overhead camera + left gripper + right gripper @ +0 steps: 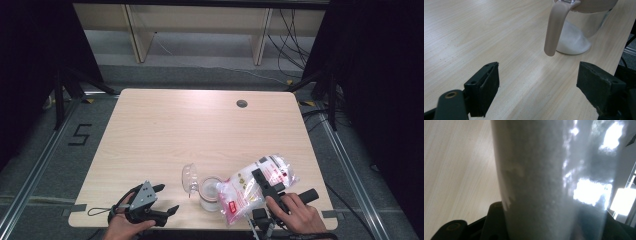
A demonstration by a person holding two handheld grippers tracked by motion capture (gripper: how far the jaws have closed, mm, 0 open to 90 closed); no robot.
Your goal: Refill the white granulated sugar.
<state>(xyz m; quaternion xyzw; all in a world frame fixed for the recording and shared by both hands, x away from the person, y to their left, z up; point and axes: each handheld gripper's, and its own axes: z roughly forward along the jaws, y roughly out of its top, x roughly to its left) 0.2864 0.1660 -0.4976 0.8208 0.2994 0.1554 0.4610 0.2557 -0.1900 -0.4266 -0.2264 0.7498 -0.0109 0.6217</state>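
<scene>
Between the right claw (263, 184) pads — clenched tight — sits the bag (255, 186), tilted over the jar (210, 194).

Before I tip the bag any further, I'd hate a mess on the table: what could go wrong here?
1. The right gripper holds the bag tilted over the jar; if its mouth misses the narrow opening, white grains could spill onto the table.
2. The left gripper stands open beside the jar, not steadying it, so the bag's weight might tip it.

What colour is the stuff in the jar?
White, a grainy powder heaped in the clear jar; the left gripper view shows it best.
</scene>
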